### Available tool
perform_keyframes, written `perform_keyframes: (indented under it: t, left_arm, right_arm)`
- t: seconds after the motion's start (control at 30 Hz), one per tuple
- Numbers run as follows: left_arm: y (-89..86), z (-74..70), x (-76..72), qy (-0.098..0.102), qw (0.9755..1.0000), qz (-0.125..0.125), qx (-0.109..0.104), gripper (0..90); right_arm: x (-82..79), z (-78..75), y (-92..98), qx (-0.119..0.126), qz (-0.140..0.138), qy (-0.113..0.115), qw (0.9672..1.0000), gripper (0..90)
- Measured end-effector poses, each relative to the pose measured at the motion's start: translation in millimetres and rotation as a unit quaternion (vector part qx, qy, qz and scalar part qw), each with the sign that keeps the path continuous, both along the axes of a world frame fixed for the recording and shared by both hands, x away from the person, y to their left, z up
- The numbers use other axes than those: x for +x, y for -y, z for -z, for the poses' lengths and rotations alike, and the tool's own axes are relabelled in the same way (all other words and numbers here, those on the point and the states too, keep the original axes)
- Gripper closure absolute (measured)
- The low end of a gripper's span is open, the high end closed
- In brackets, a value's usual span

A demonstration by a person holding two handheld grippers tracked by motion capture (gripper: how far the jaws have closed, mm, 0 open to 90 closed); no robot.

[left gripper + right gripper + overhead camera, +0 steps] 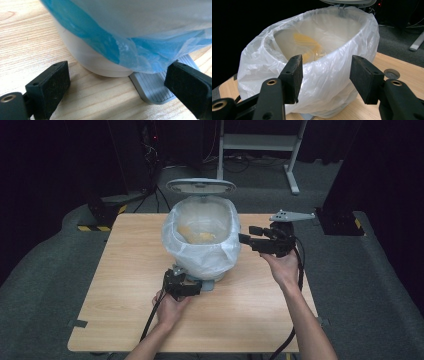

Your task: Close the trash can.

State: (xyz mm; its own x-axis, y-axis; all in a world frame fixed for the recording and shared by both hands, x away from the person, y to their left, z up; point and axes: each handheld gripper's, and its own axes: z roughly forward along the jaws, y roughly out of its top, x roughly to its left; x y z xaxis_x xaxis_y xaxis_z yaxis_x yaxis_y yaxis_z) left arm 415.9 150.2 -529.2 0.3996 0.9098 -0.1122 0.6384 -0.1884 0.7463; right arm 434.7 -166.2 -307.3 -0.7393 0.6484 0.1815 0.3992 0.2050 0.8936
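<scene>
Left gripper (pixel 186 287), jaws apart, holds down the bin's pedal (pixel 152 86). Right gripper (pixel 248 236), jaws apart and empty, should approach level and pinch the bag (pixel 329 72) just below the rim.

A white plastic pedal bin (pixel 200 265), lined with a translucent white plastic bag (pixel 220 251) folded down over its rim, occupies the middle of the light wooden table (pixel 120 285) and blocks passage across its centre. Its raised grey lid (pixel 200 185) stands at the far rim, closing off approach from the far edge; the bin mouth is open from above. The grey ribbed pedal (pixel 152 87) juts toward the near edge beneath the bag's hem. Bare tabletop lies along the left edge, the near edge and both near corners, and a narrower strip along the right edge.
</scene>
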Motion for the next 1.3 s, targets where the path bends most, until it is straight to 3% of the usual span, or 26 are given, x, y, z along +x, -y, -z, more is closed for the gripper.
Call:
perform_keyframes:
  t: [0.33,0.37,0.4,0.47,0.57,0.6,0.67,0.77,0.87,1.3]
  left_arm:
    - [0.0,0.0,-0.3,-0.006,1.0000,0.004,0.000,6.3]
    - [-0.4,-0.2,0.1,0.000,1.0000,0.002,0.003,6.3]
    - [0.7,0.2,-0.4,-0.003,1.0000,-0.001,-0.005,6.3]
    - [-0.7,-0.4,0.0,-0.002,1.0000,0.004,0.006,6.3]
    - [0.5,0.1,-0.4,-0.003,1.0000,0.000,-0.003,6.3]
    - [-0.4,-0.2,0.1,0.000,1.0000,0.002,0.004,6.3]
    - [0.3,0.1,-0.4,-0.006,1.0000,0.003,-0.002,6.3]
    - [-0.1,-0.1,0.0,0.001,1.0000,0.001,0.002,6.3]
    - [-0.3,-0.2,-0.3,-0.006,1.0000,0.005,0.002,6.3]
    - [0.0,0.0,0.0,0.000,1.0000,0.000,0.000,6.3]
  right_arm:
    - [-4.8,9.4,7.2,0.012,0.005,-0.005,0.9999,44.3]
    - [-5.2,10.0,7.9,0.013,0.005,-0.004,0.9999,44.3]
    - [-5.8,10.9,8.8,0.014,0.006,-0.004,0.9999,44.3]
    - [-6.8,12.6,10.8,0.016,0.008,-0.005,0.9998,44.3]
    - [-8.3,14.7,13.9,0.018,0.011,-0.006,0.9998,44.4]
    - [-8.9,15.3,14.8,0.020,0.011,-0.006,0.9997,44.4]
    - [-9.9,16.9,16.4,0.021,0.013,-0.006,0.9997,44.4]
    - [-10.9,20.4,18.5,0.023,0.014,-0.008,0.9996,44.5]
    - [-11.5,23.5,20.2,0.025,0.016,-0.010,0.9995,44.5]
    - [-17.8,35.0,26.7,0.025,0.031,-0.015,0.9991,45.2]
